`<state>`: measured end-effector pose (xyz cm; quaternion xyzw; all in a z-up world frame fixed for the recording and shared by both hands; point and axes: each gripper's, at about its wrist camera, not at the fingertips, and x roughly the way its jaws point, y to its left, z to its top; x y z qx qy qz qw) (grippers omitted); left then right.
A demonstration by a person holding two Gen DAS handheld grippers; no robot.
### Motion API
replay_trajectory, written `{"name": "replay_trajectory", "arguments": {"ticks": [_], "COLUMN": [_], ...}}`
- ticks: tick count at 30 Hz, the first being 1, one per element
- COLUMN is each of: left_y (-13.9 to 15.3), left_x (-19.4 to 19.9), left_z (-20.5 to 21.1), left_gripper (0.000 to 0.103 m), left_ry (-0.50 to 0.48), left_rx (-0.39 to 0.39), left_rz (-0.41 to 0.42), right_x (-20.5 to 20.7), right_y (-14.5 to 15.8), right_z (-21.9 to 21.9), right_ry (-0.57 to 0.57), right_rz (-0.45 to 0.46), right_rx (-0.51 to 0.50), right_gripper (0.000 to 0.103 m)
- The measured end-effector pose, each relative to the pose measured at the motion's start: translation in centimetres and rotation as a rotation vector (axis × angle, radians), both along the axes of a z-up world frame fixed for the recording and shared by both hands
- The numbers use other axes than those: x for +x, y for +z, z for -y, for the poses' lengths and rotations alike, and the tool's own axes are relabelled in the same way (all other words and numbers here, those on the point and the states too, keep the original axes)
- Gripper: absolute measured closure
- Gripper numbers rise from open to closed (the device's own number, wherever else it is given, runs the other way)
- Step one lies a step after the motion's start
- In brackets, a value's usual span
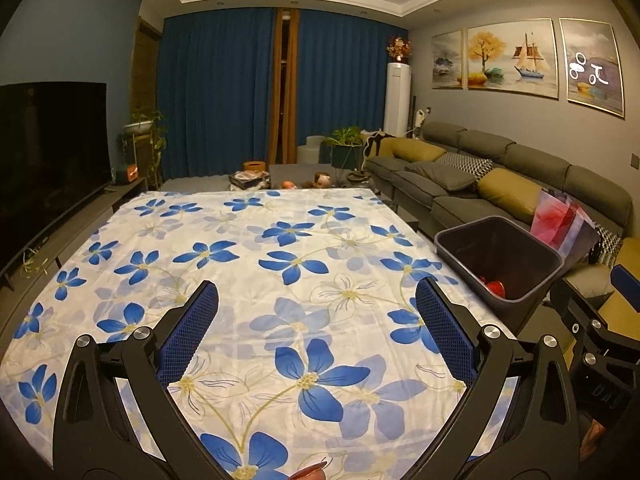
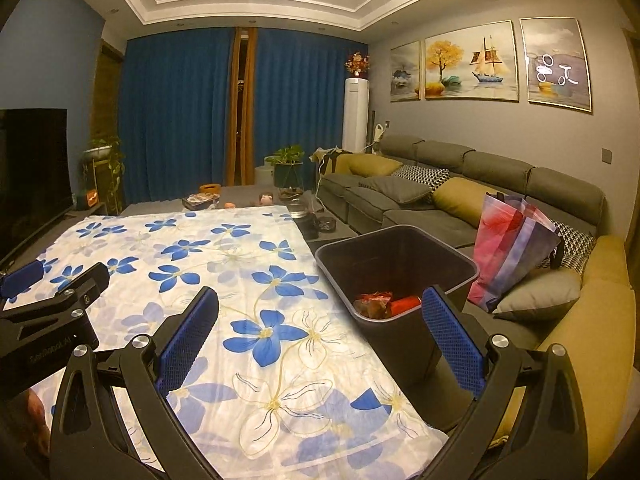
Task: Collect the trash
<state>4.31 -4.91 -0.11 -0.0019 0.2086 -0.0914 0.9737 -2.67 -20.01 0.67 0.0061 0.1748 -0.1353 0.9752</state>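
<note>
Nearest the left wrist camera, the left gripper [image 1: 316, 320] is held low and level over the flowered tablecloth [image 1: 248, 264], its blue-padded fingers [image 1: 192, 328] spread wide with nothing between them. The right gripper [image 2: 320, 328] is likewise spread and empty, aimed forward over the table's right edge, so its right finger overlaps the near rim of the dark bin [image 2: 400, 276]. In the right wrist view the left gripper's body shows at the left edge with small printed lettering too faint to read. The bin stands just beside the table, between it and the sofa [image 2: 460, 184], and holds the trash: a red can [image 2: 404, 303] and crumpled wrappers [image 2: 374, 302] at its bottom. A pink and purple bag [image 2: 508, 248] leans on the sofa just behind the bin. Farther off hang blue curtains [image 2: 180, 120] and three framed paintings [image 2: 472, 64].
</note>
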Motion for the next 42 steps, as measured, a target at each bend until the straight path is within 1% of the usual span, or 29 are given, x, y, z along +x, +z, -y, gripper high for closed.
{"name": "replay_trajectory", "arguments": {"ticks": [15,42], "left_y": [0.24,0.25], "left_x": [-0.25,-0.26], "left_z": [0.00,0.09], "left_gripper": [0.006,0.006], "left_ry": [-0.017,-0.017], "left_rx": [-0.012,-0.010], "left_rz": [0.004,0.005], "right_x": [0.02,0.20], "right_y": [-0.02,0.08], "right_z": [-0.01,-0.08], "right_ry": [0.000,0.002], "right_rz": [-0.001,0.000], "right_rx": [0.000,0.002], "right_gripper": [0.005,0.005]}}
